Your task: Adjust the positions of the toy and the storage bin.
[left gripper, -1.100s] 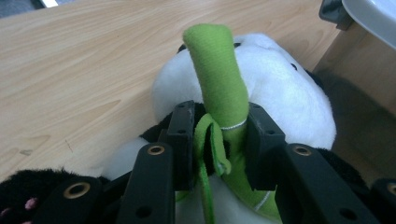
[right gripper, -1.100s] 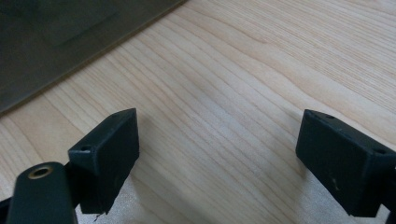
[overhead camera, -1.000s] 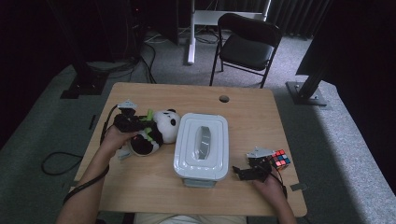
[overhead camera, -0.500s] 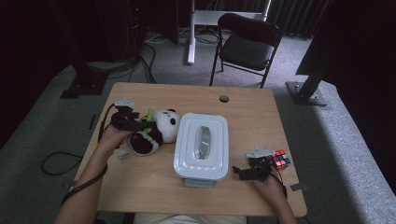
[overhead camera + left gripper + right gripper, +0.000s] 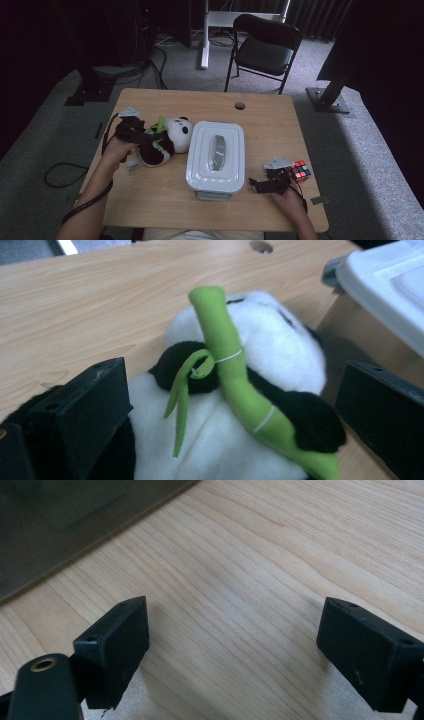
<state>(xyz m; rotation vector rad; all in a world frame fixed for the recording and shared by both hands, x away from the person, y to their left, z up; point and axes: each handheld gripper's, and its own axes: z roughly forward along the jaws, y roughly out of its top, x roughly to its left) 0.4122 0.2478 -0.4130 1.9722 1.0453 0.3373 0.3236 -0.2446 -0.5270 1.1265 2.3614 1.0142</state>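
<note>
A plush panda [image 5: 172, 140] holding a green bamboo stalk [image 5: 235, 385] lies on the wooden table [image 5: 165, 205], left of a white lidded box [image 5: 216, 156]. My left gripper [image 5: 146, 138] is at the panda's left side. Its jaws have just been opening and now stand wide on either side of the toy's body [image 5: 210, 450] without pressing on it. My right gripper [image 5: 260, 185] rests near the front right of the table, beside the box's front corner, open over bare wood [image 5: 240, 605]. A colour cube [image 5: 300, 170] sits just right of the right hand.
The white box's grey wall [image 5: 60, 520] is close ahead of the right jaws. A round cable hole [image 5: 240, 105] is at the table's far edge. A black chair [image 5: 265, 47] stands beyond the table, and cables lie on the floor at the left.
The left gripper's jaws have spread apart and let go of the panda, and the left hand has drawn back slightly to the left. The right hand has stayed still.
</note>
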